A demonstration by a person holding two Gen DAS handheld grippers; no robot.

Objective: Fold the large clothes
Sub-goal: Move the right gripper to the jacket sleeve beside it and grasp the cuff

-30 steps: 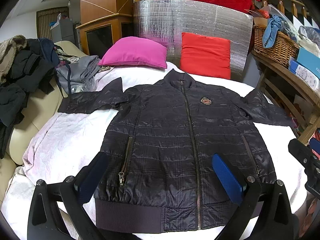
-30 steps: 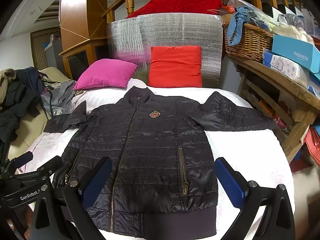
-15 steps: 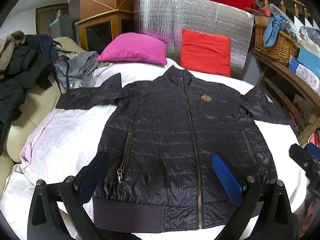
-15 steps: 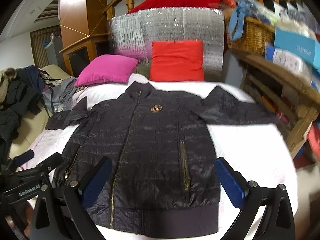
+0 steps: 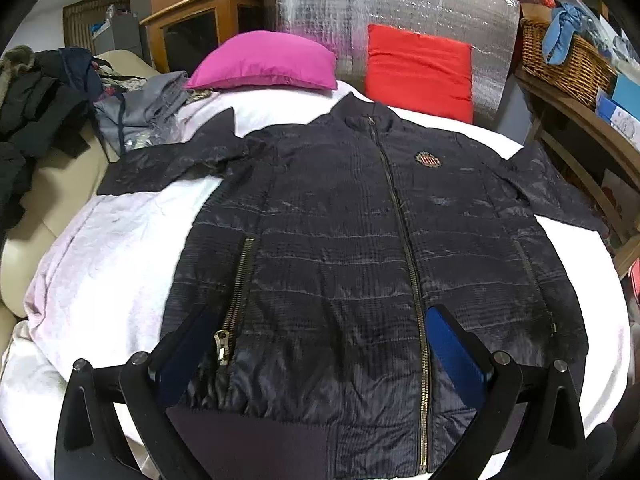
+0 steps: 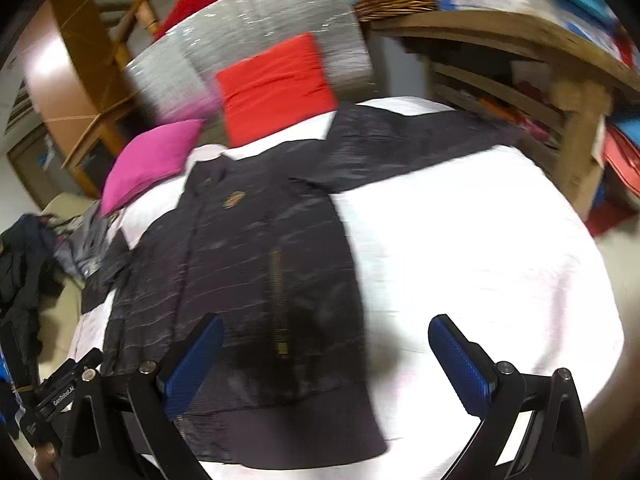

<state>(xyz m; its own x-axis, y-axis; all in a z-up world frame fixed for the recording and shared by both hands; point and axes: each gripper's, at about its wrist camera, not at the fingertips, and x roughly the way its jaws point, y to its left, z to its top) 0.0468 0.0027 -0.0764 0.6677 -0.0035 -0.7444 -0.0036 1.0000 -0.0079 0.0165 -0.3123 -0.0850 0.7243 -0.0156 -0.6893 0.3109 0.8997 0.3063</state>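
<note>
A dark quilted jacket lies flat and zipped, front up, on a white bedcover, collar toward twelve o'clock and both sleeves stretched out toward nine and three o'clock. No fold looks made yet, so this seems the approach before the first one. The left gripper hangs above the hem at six o'clock, jaws spread wide, empty. The right gripper, also spread and empty, tilts over the jacket's right hem corner. The next move likely calls for pinching a sleeve or side edge and carrying it across the chest. Readable writing: "GenRobot.AI" on the left gripper's body in the right view. The jacket's chest badge is too small to read.
</note>
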